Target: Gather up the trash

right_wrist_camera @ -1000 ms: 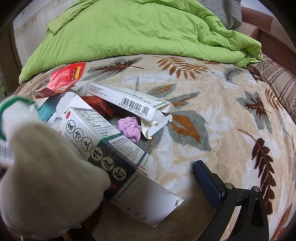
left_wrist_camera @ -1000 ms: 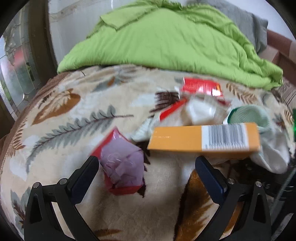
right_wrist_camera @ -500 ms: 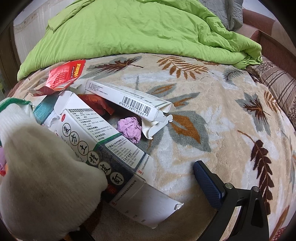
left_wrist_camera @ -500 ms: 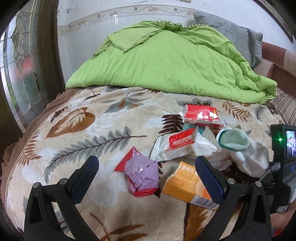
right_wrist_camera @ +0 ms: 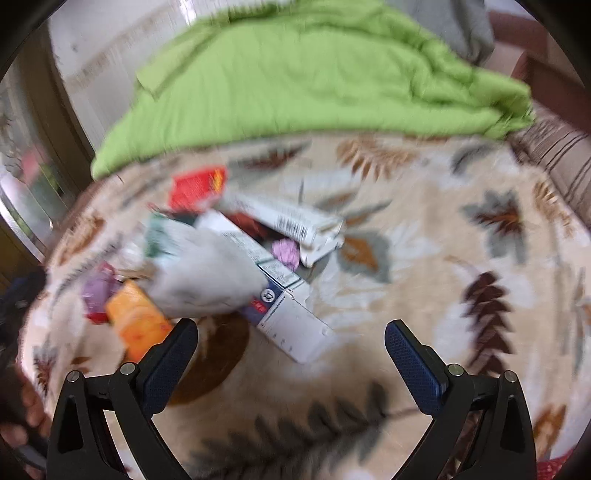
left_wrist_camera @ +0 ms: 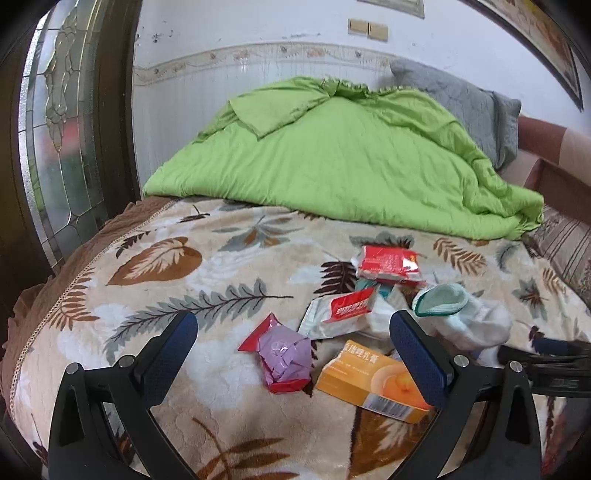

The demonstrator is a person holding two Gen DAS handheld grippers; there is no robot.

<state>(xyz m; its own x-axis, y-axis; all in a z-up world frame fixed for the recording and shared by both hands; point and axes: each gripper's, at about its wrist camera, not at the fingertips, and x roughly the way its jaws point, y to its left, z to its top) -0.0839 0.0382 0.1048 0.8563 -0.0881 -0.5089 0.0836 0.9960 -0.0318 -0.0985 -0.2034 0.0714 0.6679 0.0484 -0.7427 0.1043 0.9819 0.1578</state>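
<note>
right tool (right_wrist_camera: pixel 291 341): jaws wide apart, empty, above bed blanket (right_wrist_camera: pixel 424 258) | view blurred | trash pile left of centre: orange box (right_wrist_camera: pixel 138 321), white sock (right_wrist_camera: pixel 207 273) over white-blue carton (right_wrist_camera: pixel 291 321), long white box (right_wrist_camera: pixel 288 221), purple wad (right_wrist_camera: pixel 286 251), red packet (right_wrist_camera: pixel 197 186) | green quilt (right_wrist_camera: pixel 303 74) behind

You are looking across a bed covered by a cream leaf-print blanket (left_wrist_camera: pixel 221 258), with a rumpled green quilt (left_wrist_camera: pixel 332 158) heaped at its far end and a grey pillow (left_wrist_camera: pixel 469 99) behind that, against a white panelled wall (left_wrist_camera: pixel 177 96) with a patterned border strip. To your left stands a dark wooden door frame with a leaded glass panel (left_wrist_camera: pixel 55 147) letting in daylight. High on the wall sit two brass-coloured switch plates (left_wrist_camera: pixel 367 28).
</note>
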